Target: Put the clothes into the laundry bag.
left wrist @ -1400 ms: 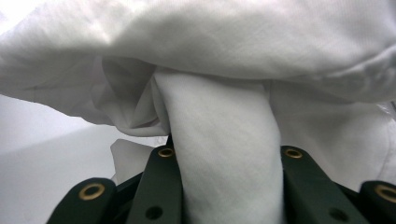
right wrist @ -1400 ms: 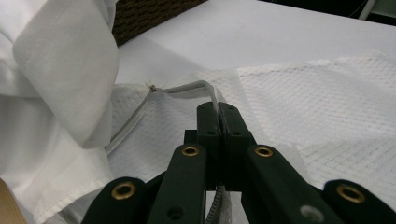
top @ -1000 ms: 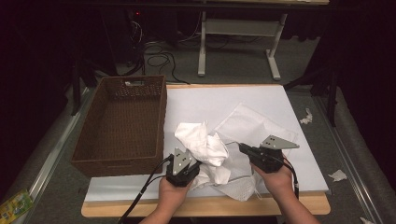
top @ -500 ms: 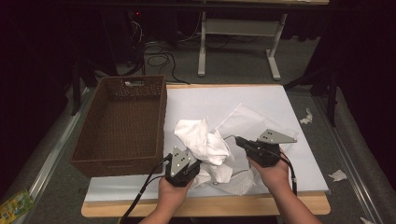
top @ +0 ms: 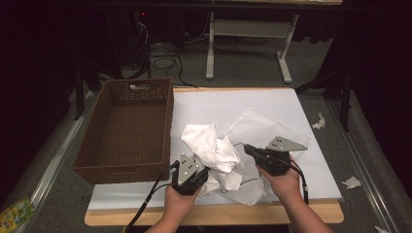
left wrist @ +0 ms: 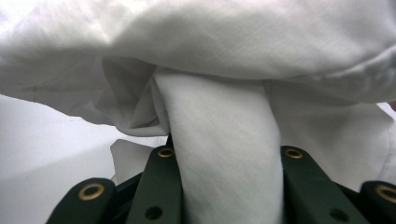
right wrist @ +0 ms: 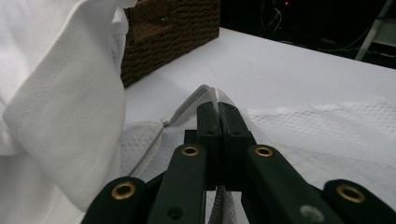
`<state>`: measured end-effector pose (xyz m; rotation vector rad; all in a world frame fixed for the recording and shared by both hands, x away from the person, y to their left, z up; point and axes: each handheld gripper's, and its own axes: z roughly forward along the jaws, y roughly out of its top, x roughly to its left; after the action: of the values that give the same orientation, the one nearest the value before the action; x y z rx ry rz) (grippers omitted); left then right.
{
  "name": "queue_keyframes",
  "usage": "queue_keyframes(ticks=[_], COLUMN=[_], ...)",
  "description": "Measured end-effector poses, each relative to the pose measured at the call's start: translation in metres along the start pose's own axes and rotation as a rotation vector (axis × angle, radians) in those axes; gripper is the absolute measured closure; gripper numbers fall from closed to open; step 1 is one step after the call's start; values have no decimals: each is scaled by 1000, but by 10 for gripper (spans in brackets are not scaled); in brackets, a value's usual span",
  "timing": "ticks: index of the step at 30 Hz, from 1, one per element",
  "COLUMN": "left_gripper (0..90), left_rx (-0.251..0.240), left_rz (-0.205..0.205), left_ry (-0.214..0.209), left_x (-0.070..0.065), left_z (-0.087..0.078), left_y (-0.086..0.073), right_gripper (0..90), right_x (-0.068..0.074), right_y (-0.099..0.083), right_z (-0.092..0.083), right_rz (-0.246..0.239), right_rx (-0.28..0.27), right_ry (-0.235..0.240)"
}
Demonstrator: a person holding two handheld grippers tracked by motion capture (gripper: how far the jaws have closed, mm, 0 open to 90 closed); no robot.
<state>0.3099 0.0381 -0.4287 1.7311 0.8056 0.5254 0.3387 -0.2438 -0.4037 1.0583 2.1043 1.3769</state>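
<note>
A crumpled white cloth [top: 209,143] lies bunched at the front of the table, partly on a white mesh zip bag [top: 257,128]. My left gripper [top: 201,167] is shut on a thick fold of the cloth [left wrist: 224,140], its jaws pressing on either side of the fold. My right gripper [top: 245,147] is just right of the cloth. In the right gripper view its jaws are shut on the bag's zippered edge [right wrist: 217,109]. The mesh bag [right wrist: 327,135] spreads out behind them and the cloth [right wrist: 60,93] hangs at the left.
A brown wicker basket [top: 121,174] stands at the table's left, seemingly empty, and appears again as the basket [right wrist: 173,28] in the right gripper view. A white sheet [top: 233,102] covers the tabletop. Paper scraps [top: 318,121] lie off the right edge. Cables and a desk frame sit beyond.
</note>
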Motion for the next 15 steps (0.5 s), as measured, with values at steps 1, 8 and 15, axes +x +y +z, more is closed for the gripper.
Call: queue_keyframes(ticks=[1,8,15], left_gripper=[727,727,727], left_rx=[4,22,34], left_rz=[-1,22,65], left_ry=[-2,-11,-23], left_x=[0,1,-11], left_z=[1,7,15], left_y=[-1,-6,-8], right_gripper=[895,895,895], right_x=[0,-2,1], right_y=[0,-2,0], right_z=[0,2,1], right_rz=[1,9,26], right_rx=[3,13,3], right_ry=[1,4,9])
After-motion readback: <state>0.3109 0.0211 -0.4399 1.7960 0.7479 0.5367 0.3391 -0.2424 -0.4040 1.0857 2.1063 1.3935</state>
